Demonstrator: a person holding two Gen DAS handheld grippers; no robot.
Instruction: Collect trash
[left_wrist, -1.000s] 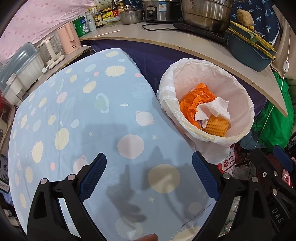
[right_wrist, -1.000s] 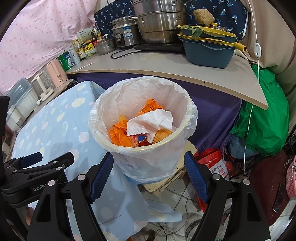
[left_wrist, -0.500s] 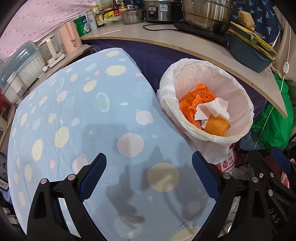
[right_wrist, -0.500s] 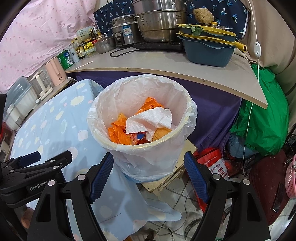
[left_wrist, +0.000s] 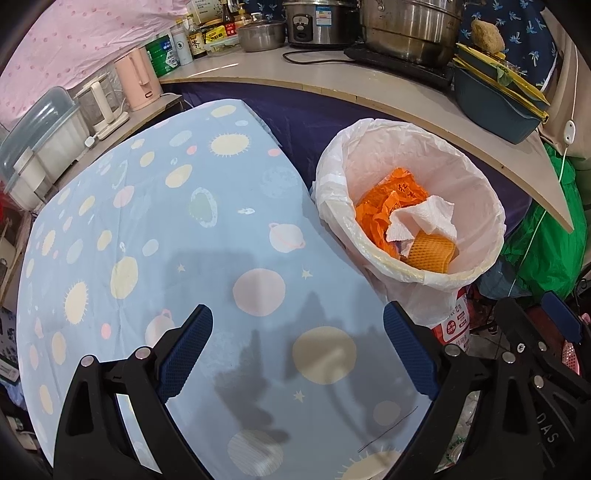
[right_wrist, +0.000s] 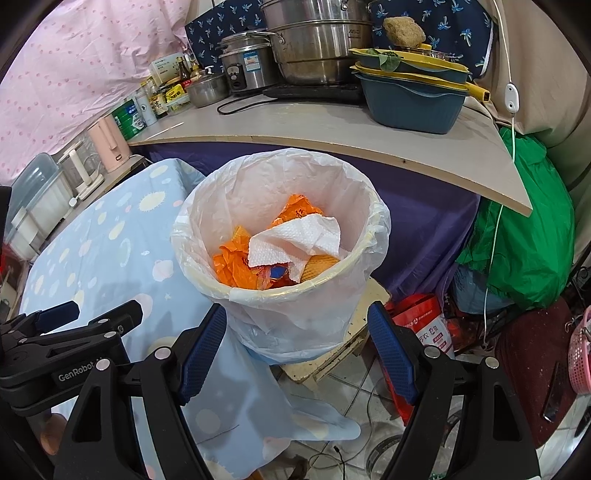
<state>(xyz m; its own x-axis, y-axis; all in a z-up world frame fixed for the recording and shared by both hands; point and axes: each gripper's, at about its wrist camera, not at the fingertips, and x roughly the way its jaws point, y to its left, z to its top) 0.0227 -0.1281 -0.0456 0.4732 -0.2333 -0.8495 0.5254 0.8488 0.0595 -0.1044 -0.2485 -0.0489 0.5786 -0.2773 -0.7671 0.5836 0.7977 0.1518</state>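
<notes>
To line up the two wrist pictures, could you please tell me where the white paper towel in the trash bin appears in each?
Left wrist: the white paper towel lies right of centre, inside the trash bin, above the left gripper.
Right wrist: the towel lies near the middle.
Shared landmark: the blue basin on the counter.

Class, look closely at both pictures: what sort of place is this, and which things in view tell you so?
Most likely a cramped home kitchen: steel pots and a rice cooker on a counter, sauce bottles, and a lined trash bin beside a cloth-covered table.
</notes>
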